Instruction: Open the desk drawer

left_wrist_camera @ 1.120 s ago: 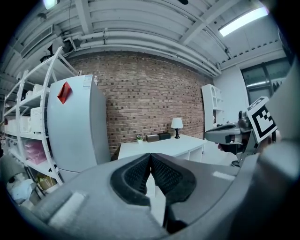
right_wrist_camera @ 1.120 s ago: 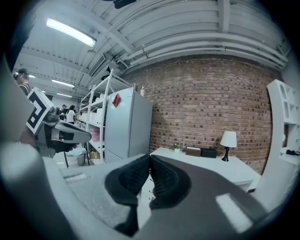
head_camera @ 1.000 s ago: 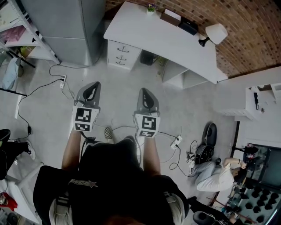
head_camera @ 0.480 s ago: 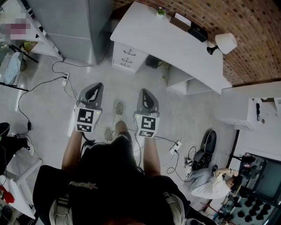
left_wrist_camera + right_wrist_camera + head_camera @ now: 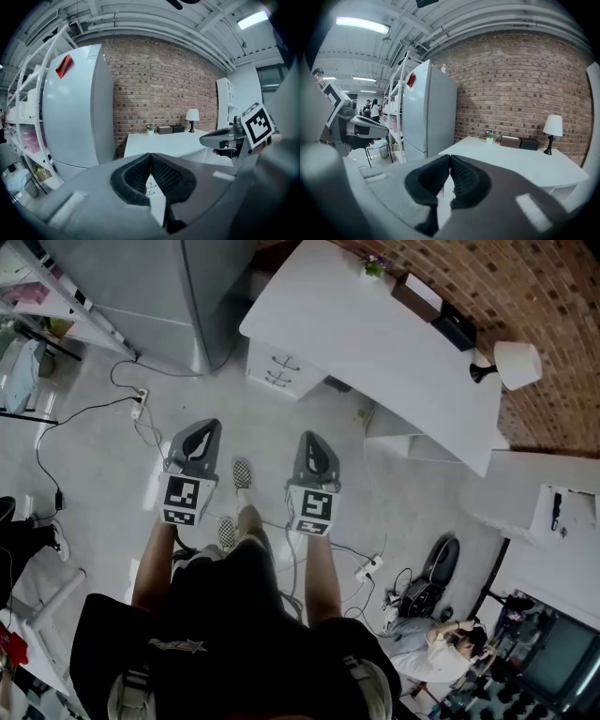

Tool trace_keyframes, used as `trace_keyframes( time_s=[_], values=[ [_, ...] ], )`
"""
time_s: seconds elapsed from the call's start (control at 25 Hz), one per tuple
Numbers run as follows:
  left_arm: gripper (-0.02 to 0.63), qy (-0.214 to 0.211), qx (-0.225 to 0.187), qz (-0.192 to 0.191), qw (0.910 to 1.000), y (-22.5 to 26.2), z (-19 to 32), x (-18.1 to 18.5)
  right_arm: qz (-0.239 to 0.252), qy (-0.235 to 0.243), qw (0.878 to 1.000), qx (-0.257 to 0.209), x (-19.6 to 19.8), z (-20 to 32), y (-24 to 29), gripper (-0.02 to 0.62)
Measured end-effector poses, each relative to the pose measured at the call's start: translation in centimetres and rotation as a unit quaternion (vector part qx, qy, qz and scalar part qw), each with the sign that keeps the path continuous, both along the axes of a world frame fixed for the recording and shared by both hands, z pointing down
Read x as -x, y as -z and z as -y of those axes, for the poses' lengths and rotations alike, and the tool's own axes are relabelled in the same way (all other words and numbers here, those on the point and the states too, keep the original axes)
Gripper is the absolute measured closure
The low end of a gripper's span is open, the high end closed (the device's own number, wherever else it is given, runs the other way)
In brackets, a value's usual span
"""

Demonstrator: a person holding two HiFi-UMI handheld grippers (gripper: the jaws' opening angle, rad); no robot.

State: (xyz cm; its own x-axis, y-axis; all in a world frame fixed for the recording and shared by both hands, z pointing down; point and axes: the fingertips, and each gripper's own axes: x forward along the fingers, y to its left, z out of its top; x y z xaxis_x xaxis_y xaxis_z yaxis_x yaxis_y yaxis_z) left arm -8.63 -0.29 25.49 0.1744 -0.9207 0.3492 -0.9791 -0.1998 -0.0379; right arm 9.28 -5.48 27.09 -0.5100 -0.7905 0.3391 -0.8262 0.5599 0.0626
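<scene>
The white desk [image 5: 375, 343] stands against the brick wall, with its drawer unit [image 5: 286, 371] under the left end, all drawers shut. My left gripper [image 5: 200, 430] and right gripper [image 5: 313, 440] are held side by side over the floor, well short of the drawers, both pointing at the desk. In the left gripper view the left gripper [image 5: 150, 157] has its pads together with nothing between them, and the drawer handles [image 5: 149, 186] show just beyond. In the right gripper view the right gripper [image 5: 450, 159] is shut and empty too, with the desk [image 5: 511, 161] ahead.
A tall grey fridge [image 5: 178, 296] stands left of the desk, with shelving [image 5: 37, 296] further left. Cables and a power strip [image 5: 138, 407] lie on the floor. A lamp [image 5: 514, 364], boxes and a small plant [image 5: 375, 265] sit on the desk. A person [image 5: 431, 643] sits at the lower right.
The person has stepped toward the desk, carrying both grippers forward. The desk and drawer unit now appear nearer and larger. Both grippers stayed shut.
</scene>
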Motion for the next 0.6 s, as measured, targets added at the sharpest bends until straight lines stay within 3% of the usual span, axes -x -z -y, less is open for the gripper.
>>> trace_keyframes(
  time_s=[0.24,0.6],
  values=[
    [0.595,0.009,0.018,-0.007,0.9998,-4.1,8.2,1.0,-0.006,0.009,0.999,0.036,1.7,7.9,-5.6,0.589],
    [0.595,0.028,0.050,-0.029,0.9979,-14.3,14.5,3.3,-0.024,0.040,0.996,0.080,4.6,14.1,-16.2,0.589]
  ],
)
